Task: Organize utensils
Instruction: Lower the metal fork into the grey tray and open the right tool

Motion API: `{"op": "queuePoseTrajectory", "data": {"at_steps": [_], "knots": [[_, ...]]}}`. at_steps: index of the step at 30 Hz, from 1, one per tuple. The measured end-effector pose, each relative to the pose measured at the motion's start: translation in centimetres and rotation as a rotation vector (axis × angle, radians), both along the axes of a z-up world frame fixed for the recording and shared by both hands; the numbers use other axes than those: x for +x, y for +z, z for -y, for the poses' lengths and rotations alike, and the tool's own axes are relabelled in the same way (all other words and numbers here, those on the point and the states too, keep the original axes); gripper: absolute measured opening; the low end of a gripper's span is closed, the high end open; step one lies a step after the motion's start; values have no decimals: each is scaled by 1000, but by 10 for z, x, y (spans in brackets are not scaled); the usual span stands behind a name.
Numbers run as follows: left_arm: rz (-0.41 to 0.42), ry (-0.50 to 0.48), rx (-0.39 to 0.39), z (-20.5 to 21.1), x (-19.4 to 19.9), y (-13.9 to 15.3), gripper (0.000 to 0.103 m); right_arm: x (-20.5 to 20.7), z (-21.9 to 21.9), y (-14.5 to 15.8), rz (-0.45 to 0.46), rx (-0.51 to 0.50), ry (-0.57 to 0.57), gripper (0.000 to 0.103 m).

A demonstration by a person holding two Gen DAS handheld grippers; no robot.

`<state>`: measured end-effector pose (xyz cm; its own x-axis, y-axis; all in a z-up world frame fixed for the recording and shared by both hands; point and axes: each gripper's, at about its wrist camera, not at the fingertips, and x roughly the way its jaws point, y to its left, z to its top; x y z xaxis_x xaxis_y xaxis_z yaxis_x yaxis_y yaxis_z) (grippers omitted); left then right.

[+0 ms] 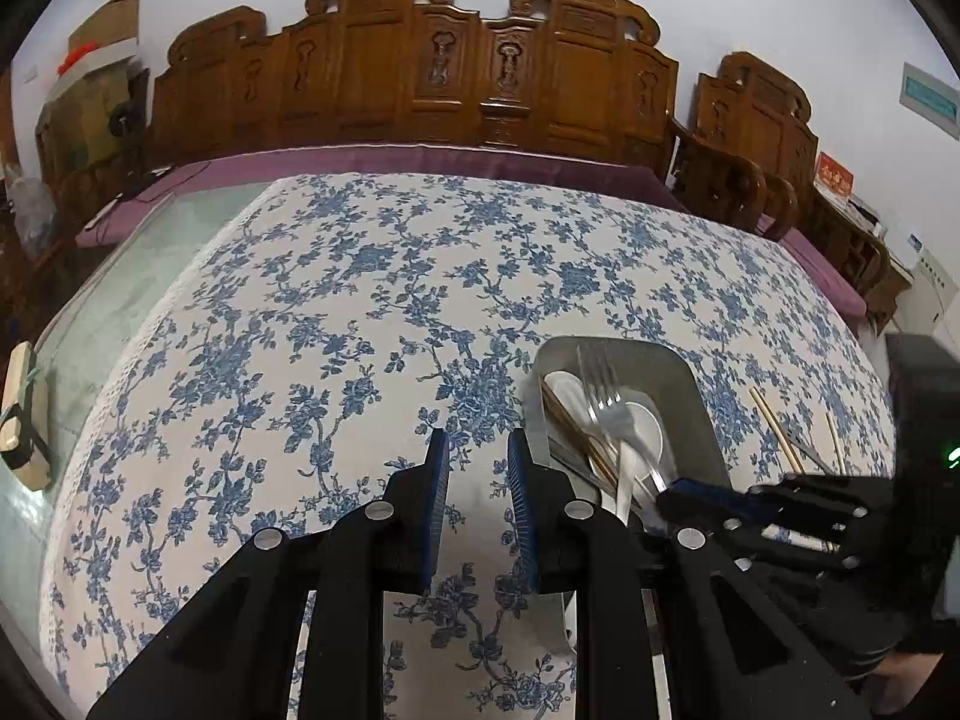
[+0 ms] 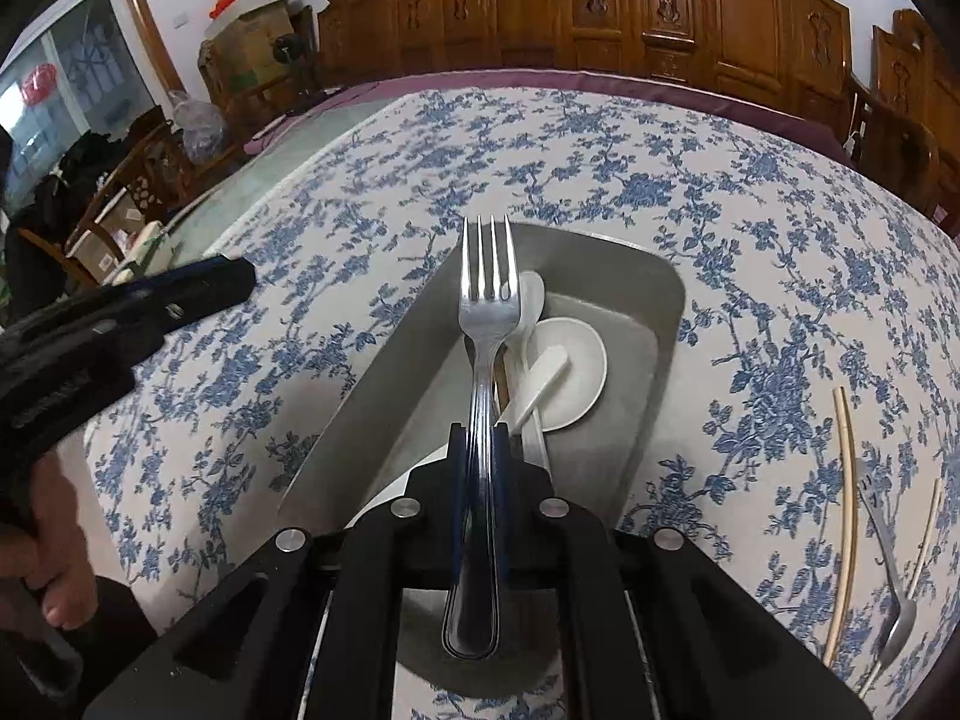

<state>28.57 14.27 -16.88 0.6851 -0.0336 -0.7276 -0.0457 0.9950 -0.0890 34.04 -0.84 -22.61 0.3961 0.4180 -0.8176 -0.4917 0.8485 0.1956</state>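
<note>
My right gripper (image 2: 480, 444) is shut on the handle of a steel fork (image 2: 489, 300). The fork's tines point away over a grey metal tray (image 2: 654, 300). In the tray lie white spoons (image 2: 570, 372) and a pair of brown chopsticks (image 1: 570, 426). A second fork (image 2: 888, 552) and pale chopsticks (image 2: 846, 480) lie on the floral cloth to the tray's right. My left gripper (image 1: 479, 474) hovers over the cloth just left of the tray (image 1: 690, 378). Its jaws stand a little apart, with nothing between them. In the left wrist view the right gripper (image 1: 681, 492) reaches in from the right with the fork (image 1: 603, 390).
A blue-and-white floral cloth (image 1: 360, 300) covers the table, with bare glass (image 1: 120, 300) along its left side. A small wooden block (image 1: 24, 414) lies on the glass. Carved wooden chairs (image 1: 420, 60) line the far edge. A hand (image 2: 60, 552) grips the left tool.
</note>
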Motion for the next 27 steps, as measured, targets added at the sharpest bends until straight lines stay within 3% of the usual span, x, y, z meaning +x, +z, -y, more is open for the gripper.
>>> {"op": "queuePoseTrajectory", "data": {"at_steps": [11, 20, 27], "knots": [[9, -4, 6, 2, 0, 2, 19, 5, -6, -17, -30, 15, -6, 11], [19, -11, 9, 7, -1, 3, 19, -6, 4, 7, 34, 62, 40, 11], [38, -29, 23, 24, -7, 7, 19, -22, 40, 27, 95, 58, 48, 11]]}}
